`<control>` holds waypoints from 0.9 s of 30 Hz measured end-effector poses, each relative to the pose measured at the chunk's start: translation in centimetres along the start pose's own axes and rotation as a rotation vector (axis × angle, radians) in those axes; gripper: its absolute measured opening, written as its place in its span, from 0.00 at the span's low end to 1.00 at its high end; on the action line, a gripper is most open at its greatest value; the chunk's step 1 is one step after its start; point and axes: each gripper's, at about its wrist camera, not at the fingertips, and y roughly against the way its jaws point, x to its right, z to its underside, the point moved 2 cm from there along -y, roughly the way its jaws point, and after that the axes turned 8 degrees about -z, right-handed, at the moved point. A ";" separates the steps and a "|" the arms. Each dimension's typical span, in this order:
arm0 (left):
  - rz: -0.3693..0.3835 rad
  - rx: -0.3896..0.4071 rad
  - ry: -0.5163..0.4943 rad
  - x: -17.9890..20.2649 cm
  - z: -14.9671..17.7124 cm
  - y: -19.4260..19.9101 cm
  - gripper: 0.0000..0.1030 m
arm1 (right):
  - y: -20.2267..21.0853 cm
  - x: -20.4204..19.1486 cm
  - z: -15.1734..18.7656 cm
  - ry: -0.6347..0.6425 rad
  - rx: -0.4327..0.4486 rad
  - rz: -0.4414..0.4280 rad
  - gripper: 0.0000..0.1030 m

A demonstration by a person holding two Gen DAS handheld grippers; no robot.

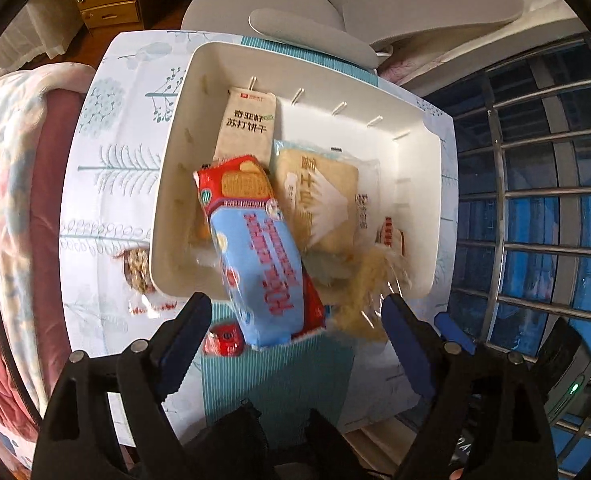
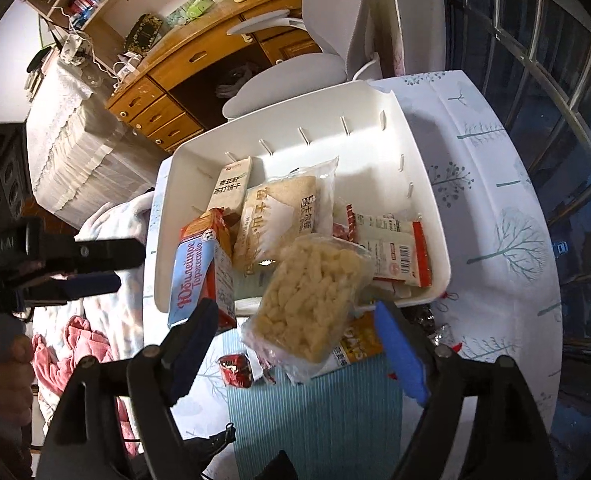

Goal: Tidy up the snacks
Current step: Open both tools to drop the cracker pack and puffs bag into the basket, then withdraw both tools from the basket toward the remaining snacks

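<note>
Left gripper: jaws wide, gripping nothing; blue-and-red biscuit pack between them, untouched.
Right gripper: spread wide, clear puffed-snack bag between.
White bin: at twelve o'clock, both packs leaning over its near rim.

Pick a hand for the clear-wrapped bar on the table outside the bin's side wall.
Left, probably. In the left wrist view the bar lies beside the bin's outer wall, just beyond the left gripper's open jaws. The right wrist view doesn't show the bar at all.
</note>
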 end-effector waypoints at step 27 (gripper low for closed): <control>0.008 0.262 0.065 -0.1 17.6 4.8 0.83 | 4.8 2.4 6.2 0.097 -0.135 -0.143 0.80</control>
